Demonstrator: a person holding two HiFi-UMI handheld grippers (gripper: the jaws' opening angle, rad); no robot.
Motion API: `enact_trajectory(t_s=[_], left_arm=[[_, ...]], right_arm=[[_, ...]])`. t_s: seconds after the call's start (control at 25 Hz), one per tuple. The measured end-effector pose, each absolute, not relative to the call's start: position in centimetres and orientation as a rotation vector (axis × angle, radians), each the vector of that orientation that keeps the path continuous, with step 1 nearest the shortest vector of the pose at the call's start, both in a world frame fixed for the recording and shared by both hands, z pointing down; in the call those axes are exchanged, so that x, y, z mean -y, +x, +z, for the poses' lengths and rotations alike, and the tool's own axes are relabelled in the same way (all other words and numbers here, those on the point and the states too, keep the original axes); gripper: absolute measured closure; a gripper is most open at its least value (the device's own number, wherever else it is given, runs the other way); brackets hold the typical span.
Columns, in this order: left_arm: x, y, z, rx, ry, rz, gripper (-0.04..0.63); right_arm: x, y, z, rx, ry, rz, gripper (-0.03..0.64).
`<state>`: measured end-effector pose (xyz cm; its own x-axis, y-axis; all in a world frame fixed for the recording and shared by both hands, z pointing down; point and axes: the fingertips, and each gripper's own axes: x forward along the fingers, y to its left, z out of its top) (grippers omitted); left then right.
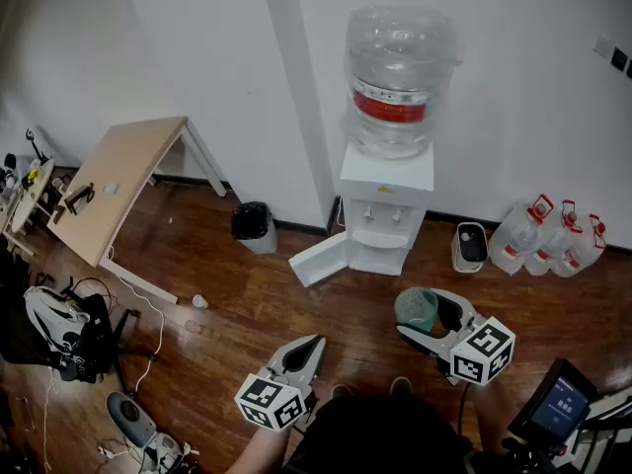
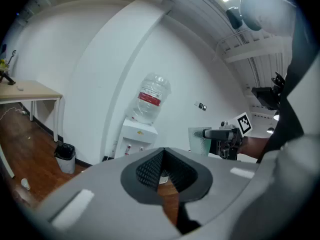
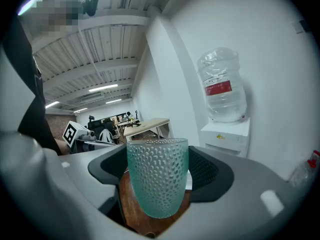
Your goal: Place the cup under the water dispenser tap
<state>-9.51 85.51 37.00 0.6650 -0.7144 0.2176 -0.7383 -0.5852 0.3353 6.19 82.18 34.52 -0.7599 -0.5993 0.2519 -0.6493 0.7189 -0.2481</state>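
Teal-tinted, dimpled: noted cup (image 3: pixel 157 181) upright, gripped between jaws of right gripper (image 1: pixel 427 311), above wooden floor (image 1: pixel 247 304), well apart from water dispenser (image 1: pixel 386 181) against the wall. Noted left gripper (image 1: pixel 312 346) nearby with jaws closed together, holding nothing.

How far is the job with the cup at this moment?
Done: the right claw grips the green cup, upright. In hand: the cup hangs above the wooden floor, apart from the water dispenser. Left: bring it there and set it under the tap.
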Motion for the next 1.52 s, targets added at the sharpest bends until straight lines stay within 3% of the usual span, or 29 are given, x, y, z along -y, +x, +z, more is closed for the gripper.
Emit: enact_trajectory(t_s=[0.76,1.52], left_arm=[[-80.6,-16.5,39.9,1.052,2.462,0.089,0.586],[-60.8,-11.5,43.8,1.004,2.404,0.358,0.586]], right_arm=[[-75.6,0.5,40.9,2.593,1.166,0.496,0.244],[-54.6,5.1,54.5,2.426,1.227,0.634,0.244]])
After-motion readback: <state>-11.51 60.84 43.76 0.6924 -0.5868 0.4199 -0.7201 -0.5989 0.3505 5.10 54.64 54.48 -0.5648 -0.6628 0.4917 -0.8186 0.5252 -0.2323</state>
